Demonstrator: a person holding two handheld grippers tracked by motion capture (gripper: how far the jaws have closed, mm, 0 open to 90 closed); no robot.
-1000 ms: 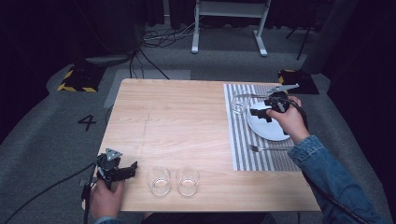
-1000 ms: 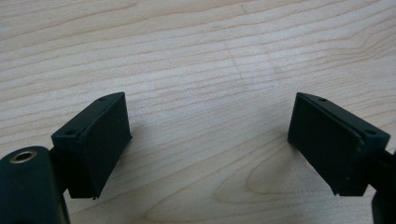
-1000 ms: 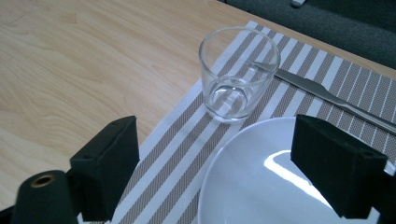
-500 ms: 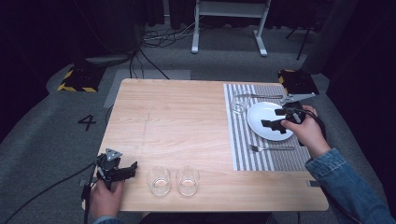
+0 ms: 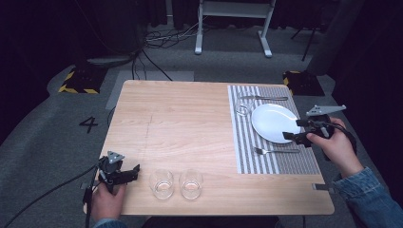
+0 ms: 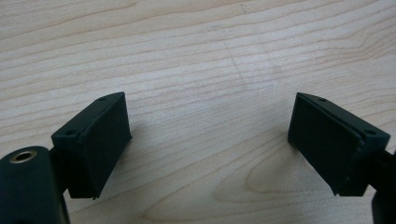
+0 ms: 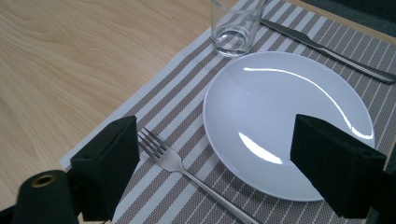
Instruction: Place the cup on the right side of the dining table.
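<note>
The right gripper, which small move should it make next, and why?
Probably ease down toward the fork. The right gripper hovers open over the striped placemat, the fork lies just ahead of its jaws, and the plate and glass seem already set.

Counter (image 5: 180, 123): pale wood, matt, visible grain. Placemat (image 7: 187, 121): woven cloth-like weave, striped, matt; on it, plate (image 7: 289, 116) glossy white with sharp highlights, fork (image 7: 187, 172) and knife (image 7: 327, 49) brushed metal, glass (image 7: 232, 25) clear. Fingers (image 6: 95, 144): black, matt, smooth.
</note>
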